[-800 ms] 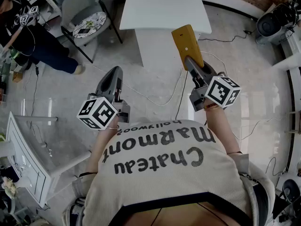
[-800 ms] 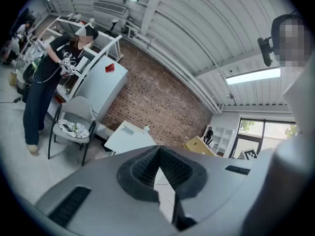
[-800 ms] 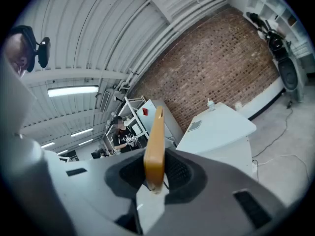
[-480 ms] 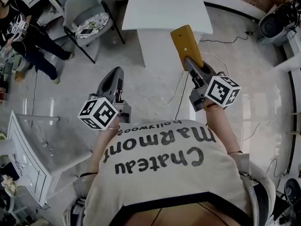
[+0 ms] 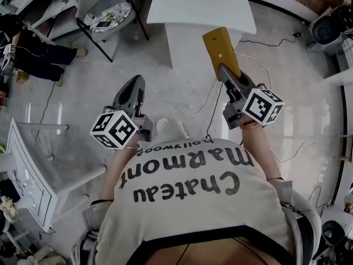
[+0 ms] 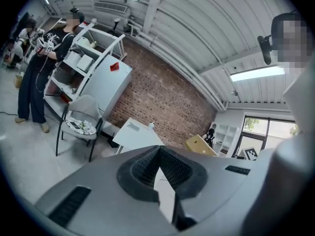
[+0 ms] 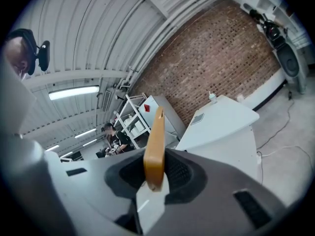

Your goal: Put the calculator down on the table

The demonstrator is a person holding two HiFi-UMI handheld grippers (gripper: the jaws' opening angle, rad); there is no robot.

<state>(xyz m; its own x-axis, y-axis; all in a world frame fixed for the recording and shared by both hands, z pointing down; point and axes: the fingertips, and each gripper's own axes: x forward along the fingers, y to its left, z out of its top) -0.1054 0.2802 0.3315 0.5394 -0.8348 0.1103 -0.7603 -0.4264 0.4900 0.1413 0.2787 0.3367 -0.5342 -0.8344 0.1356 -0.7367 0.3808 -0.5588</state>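
Observation:
My right gripper [image 5: 227,73] is shut on the near end of a yellow calculator [image 5: 221,51], which sticks out forward in the air just short of the white table [image 5: 201,4]. In the right gripper view the calculator [image 7: 155,146] stands edge-on between the pads, with the table [image 7: 216,124] ahead to the right. My left gripper [image 5: 134,88] hangs at the left over the floor, jaws shut with nothing between them. The left gripper view shows its closed pads [image 6: 160,167], the table [image 6: 137,135] and the calculator [image 6: 201,145] beyond.
A grey chair [image 5: 105,10] with a patterned cushion stands left of the table. A person in dark clothes [image 5: 33,51] is at the far left near white shelving [image 5: 33,164]. Cables [image 5: 182,106] lie across the glossy floor. A small flat object [image 7: 197,118] lies on the table.
The view has shifted forward, so the table sits nearer. The person at the left has moved further away. Both grippers keep their pose, the calculator still held.

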